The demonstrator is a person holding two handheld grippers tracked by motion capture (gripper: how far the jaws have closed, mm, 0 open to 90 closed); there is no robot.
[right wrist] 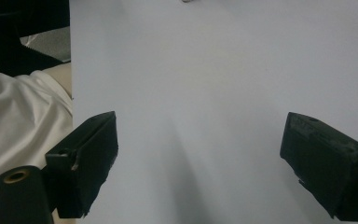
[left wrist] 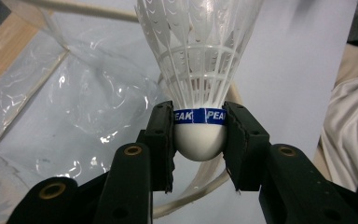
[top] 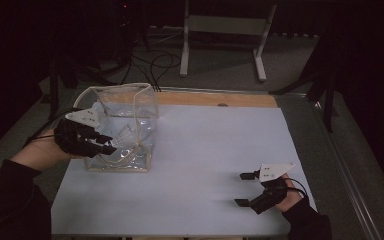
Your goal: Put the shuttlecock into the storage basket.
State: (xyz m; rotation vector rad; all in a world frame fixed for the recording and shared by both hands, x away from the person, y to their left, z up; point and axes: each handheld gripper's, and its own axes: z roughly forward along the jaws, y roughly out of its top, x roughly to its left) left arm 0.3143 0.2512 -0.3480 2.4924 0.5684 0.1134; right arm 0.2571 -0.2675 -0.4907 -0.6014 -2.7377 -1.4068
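Shuttlecock [left wrist: 199, 70] pinched by left gripper [left wrist: 199, 135] at clear bag [top: 122, 127]; right gripper [top: 246, 189] spread over pale table [top: 205, 165]; dark room.

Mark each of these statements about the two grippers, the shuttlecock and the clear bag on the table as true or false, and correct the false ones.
1. The left gripper is shut on the shuttlecock. True.
2. The shuttlecock is gripped by its feather skirt. False: the jaws press on its white rounded base, at the blue band.
3. The right gripper is open and holds nothing. True.
4. The right gripper is inside the clear bag. False: it is over the bare white table surface, well apart from the bag.
5. The band round the shuttlecock is red. False: it is blue with white letters.
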